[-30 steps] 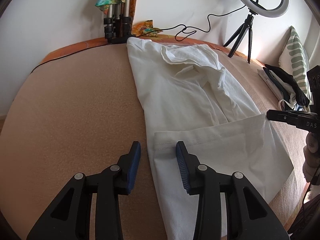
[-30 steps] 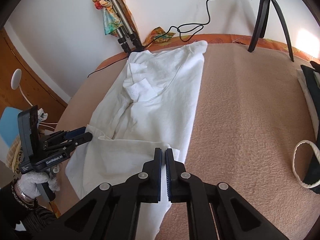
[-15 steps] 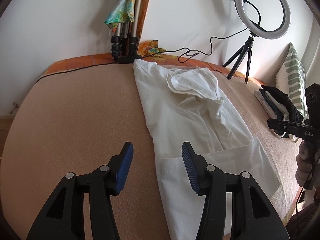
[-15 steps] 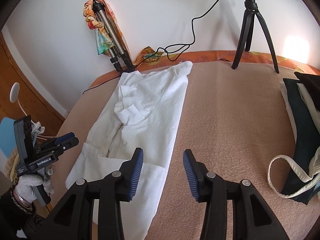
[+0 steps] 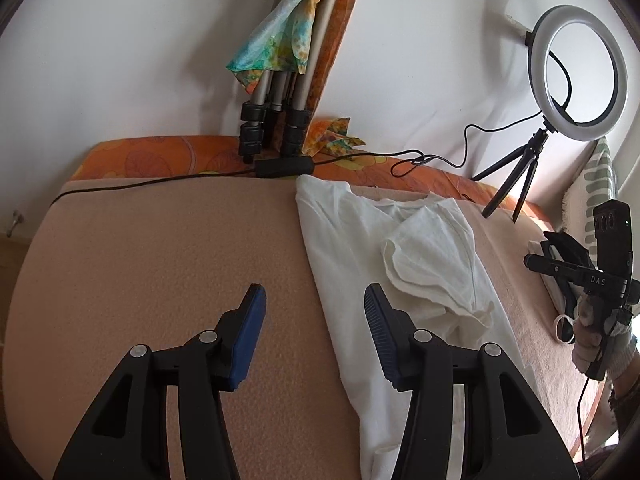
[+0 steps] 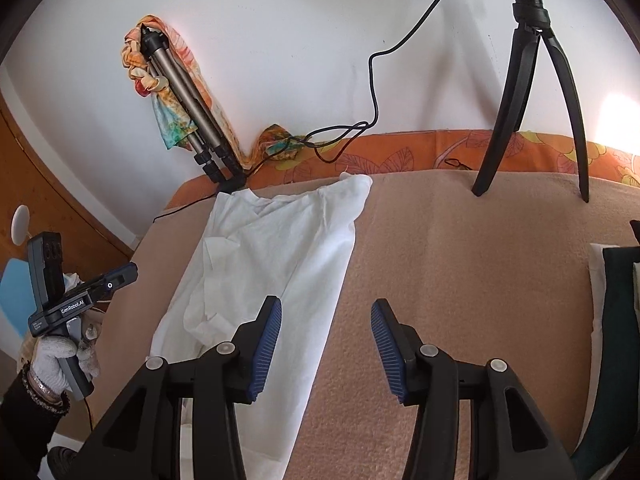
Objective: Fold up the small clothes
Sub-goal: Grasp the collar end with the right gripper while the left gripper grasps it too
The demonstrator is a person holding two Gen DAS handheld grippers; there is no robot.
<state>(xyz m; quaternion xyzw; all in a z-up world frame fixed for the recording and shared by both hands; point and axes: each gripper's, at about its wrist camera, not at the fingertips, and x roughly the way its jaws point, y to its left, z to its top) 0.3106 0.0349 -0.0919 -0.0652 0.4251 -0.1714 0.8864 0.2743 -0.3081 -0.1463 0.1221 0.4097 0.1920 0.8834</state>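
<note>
Left wrist view, near to far: left tool (image 5: 312, 312) hovering with blue pads spread wide apart, nothing between them, straddling the left long edge of white garment (image 5: 400, 248); beyond, folded-in sleeve bunched on the garment's middle, then collar end close to orange bedding border (image 5: 160, 156), tripod legs (image 5: 272, 120) and ring light (image 5: 578, 66) against the wall. Right wrist view, near to far: right tool (image 6: 326, 340) likewise spread wide and empty, above the garment's right long edge; left pad over white cloth, right pad over bare peach blanket (image 6: 460, 260). Garment lying lengthwise on the bed as a narrow strip, near end running out of frame below both tools.

Step in hand, as judged: taking hold for the next crosswise fold. For a clean result: each tool lowered onto its own edge at matching points along the strip, all layers pinched together, both lifted evenly, bunched sleeve flattened first.

Pose: both tools held level, pointing toward the wall, roughly parallel, one at either side of the strip; gloved left hand (image 6: 56, 356) gripping the handle upright.
</note>
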